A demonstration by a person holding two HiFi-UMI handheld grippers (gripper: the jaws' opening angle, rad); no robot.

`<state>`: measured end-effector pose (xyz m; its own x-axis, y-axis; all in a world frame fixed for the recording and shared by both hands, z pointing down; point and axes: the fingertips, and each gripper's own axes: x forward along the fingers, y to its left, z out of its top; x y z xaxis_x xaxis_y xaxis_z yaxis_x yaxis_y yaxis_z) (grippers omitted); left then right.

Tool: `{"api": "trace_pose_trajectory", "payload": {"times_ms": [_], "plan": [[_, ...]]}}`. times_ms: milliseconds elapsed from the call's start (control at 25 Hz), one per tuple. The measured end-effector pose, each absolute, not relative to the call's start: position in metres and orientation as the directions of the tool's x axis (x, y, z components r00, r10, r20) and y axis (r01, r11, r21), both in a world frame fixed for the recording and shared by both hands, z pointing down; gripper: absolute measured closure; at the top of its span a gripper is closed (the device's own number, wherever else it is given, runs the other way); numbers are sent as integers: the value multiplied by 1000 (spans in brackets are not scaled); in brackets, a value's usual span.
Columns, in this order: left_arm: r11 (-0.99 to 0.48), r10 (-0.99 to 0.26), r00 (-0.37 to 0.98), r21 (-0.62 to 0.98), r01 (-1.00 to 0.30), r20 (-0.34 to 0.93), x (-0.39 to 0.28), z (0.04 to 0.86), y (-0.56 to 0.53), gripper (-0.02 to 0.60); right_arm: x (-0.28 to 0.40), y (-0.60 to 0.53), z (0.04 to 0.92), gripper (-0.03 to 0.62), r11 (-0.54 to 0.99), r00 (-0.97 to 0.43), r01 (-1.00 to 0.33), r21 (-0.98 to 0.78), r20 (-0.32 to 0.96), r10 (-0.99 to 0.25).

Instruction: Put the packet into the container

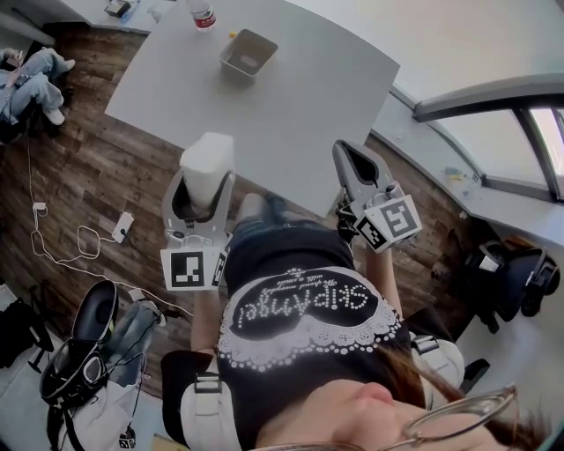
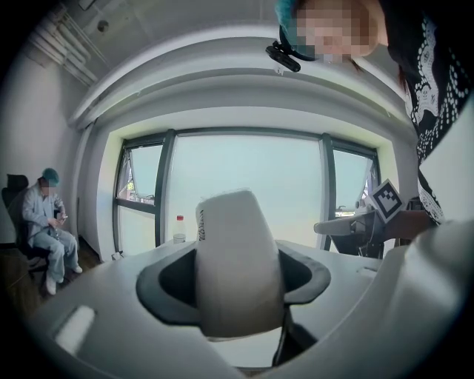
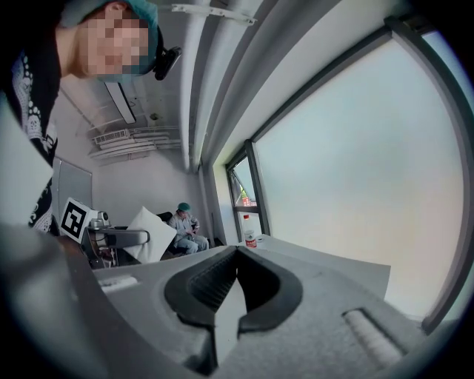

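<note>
Grey tabletop [image 1: 300, 114] stretches ahead of me over a wooden floor [image 1: 88, 167], with tall windows [image 2: 244, 192] beyond. My left gripper [image 1: 204, 198] is clamped on the white packet [image 1: 208, 163], which stands between the jaws and sticks out past their tips, by the table's near edge. My right gripper [image 1: 350, 151] hangs at 3 o'clock from it, jaws closed tip to tip with nothing between them. The grey container [image 1: 248, 53] sits far up the table at 12 o'clock, well apart from the packet. A bottle [image 1: 203, 13] stands at its 10 o'clock.
</note>
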<state>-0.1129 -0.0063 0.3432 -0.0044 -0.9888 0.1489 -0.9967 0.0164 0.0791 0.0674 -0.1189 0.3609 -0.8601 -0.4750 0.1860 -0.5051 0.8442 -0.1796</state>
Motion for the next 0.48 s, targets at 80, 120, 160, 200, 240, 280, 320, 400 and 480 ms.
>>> {"api": "trace_pose_trajectory", "payload": {"times_ms": [80, 120, 160, 200, 240, 280, 320, 400, 480], "plan": [[10, -989, 2, 77, -997, 147, -114, 342, -9, 305, 71, -125, 357, 594, 835, -851, -522, -173, 177, -495], [5, -990, 6, 77, -997, 144, -114, 341, -11, 305, 74, -127, 355, 594, 830, -845, -532, -169, 177, -505], [0, -990, 11, 77, -997, 140, -114, 340, -12, 305, 76, -129, 355, 594, 824, -838, -542, -164, 181, -515], [-5, -990, 15, 77, -997, 137, -114, 339, -13, 305, 79, -131, 354, 594, 819, -832, -551, -160, 185, -523], [-8, -991, 19, 77, -997, 136, -114, 339, -14, 305, 81, -133, 355, 594, 815, -826, -559, -156, 189, -531], [-11, -991, 22, 79, -997, 135, -116, 339, -15, 305, 82, -135, 354, 594, 810, -821, -567, -153, 193, -538], [-13, -990, 24, 81, -997, 136, -118, 339, -16, 305, 82, -137, 354, 594, 804, -814, -575, -150, 194, -547], [-20, -990, 32, 88, -996, 139, -123, 340, -17, 305, 81, -139, 353, 594, 790, -802, -594, -151, 194, -565], [-29, -989, 42, 92, -995, 141, -129, 341, -19, 305, 78, -140, 352, 594, 779, -792, -607, -157, 190, -580]]}}
